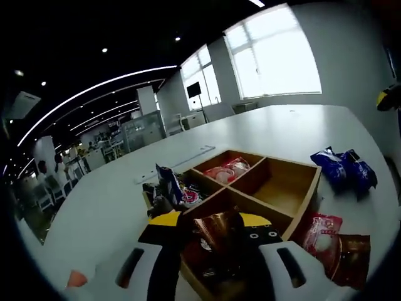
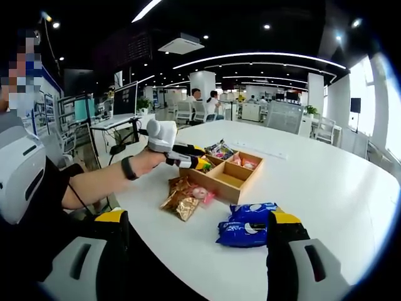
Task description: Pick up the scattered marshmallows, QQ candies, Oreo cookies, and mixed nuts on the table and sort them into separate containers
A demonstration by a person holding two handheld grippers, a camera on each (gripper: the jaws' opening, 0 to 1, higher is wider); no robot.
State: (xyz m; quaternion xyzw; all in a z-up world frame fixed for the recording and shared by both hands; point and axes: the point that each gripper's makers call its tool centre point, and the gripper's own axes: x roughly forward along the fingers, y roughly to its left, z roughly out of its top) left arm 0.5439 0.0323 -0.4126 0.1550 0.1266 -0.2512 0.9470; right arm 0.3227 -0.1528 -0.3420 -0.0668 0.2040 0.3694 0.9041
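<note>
Bright window (image 1: pixel 276 53) glare, dim ceiling with strip lights (image 2: pixel 257 56), strong fisheye bending at edges.

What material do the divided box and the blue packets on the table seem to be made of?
The divided box looks like light wood with a matte finish: tan walls with plain cut edges. The blue packets look like glossy plastic film: they are crinkled and catch the light. The table has a smooth white top; its material cannot be told.
</note>
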